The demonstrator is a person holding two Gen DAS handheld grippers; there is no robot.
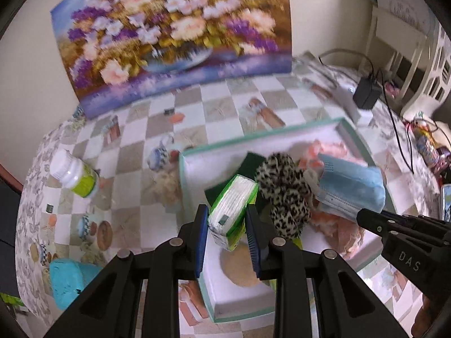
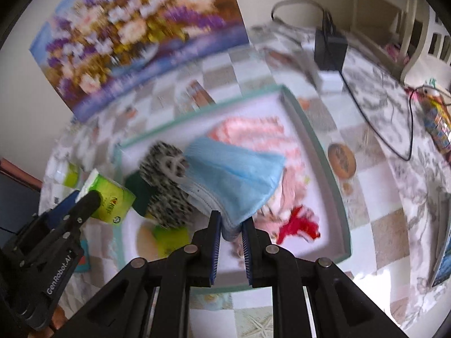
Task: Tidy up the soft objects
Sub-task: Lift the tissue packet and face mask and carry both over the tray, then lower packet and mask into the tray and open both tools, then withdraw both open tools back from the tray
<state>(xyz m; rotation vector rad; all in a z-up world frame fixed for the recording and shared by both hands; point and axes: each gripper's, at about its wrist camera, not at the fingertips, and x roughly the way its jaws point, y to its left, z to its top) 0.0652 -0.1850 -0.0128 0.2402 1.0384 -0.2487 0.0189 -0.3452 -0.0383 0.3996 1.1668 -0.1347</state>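
A shallow white tray with a teal rim (image 1: 265, 136) (image 2: 318, 143) lies on the checkered tablecloth. My left gripper (image 1: 227, 214) is shut on a green tissue pack (image 1: 234, 205) and holds it over the tray's near-left part; in the right wrist view the tissue pack (image 2: 111, 197) shows at the left with my left gripper (image 2: 87, 197). My right gripper (image 2: 231, 221) is shut on a blue face mask (image 2: 234, 174) that hangs above the tray; the face mask (image 1: 349, 188) also shows in the left wrist view. In the tray lie a leopard-print scrunchie (image 1: 284, 194) (image 2: 166, 186), pink cloth (image 2: 253, 135) and a red item (image 2: 298, 225).
A white bottle with a green label (image 1: 74, 176) lies left of the tray. A turquoise sponge (image 1: 66, 281) sits at the near left. A flower painting (image 1: 174, 33) leans on the wall behind. A black power adapter (image 1: 366, 91) with its cable lies at the far right.
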